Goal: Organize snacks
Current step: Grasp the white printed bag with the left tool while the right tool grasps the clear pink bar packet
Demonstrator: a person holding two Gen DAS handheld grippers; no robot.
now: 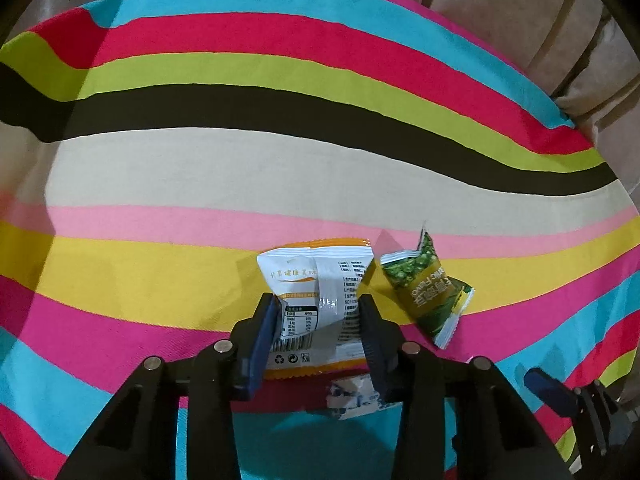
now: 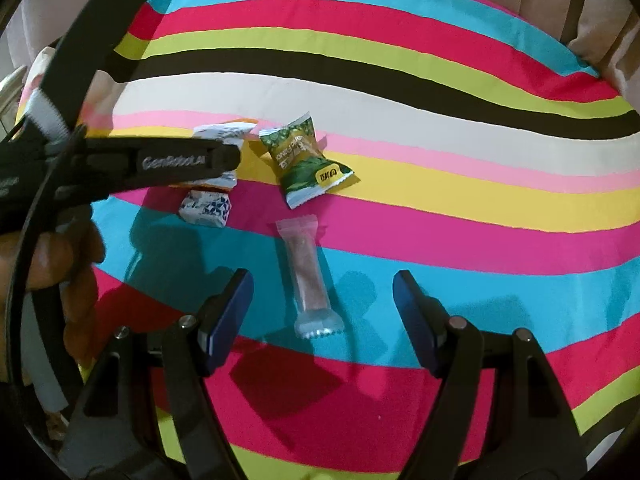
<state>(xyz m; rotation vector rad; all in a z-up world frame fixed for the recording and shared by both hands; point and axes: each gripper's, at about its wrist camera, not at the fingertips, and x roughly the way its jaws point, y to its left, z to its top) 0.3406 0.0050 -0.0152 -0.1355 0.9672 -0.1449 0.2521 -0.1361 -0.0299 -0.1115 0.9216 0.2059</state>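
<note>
4 snacks lie close together on the striped worktop (image 2: 440, 92), none visibly sorted yet: 1 white-and-orange packet (image 1: 316, 304), 1 green pea packet (image 2: 310, 160), 1 small blue-patterned wrapped sweet (image 2: 206, 208) and 1 clear wrapped bar (image 2: 310, 276). Left claw (image 1: 318, 320) is clenched on the white-and-orange packet. Right claw (image 2: 322, 312) stands released, straddling the clear bar without touching it. Grouping appears barely begun.

Striped multicoloured cloth (image 1: 280, 168) across the surface; beige draped fabric (image 1: 520, 20) beyond its far edge
</note>
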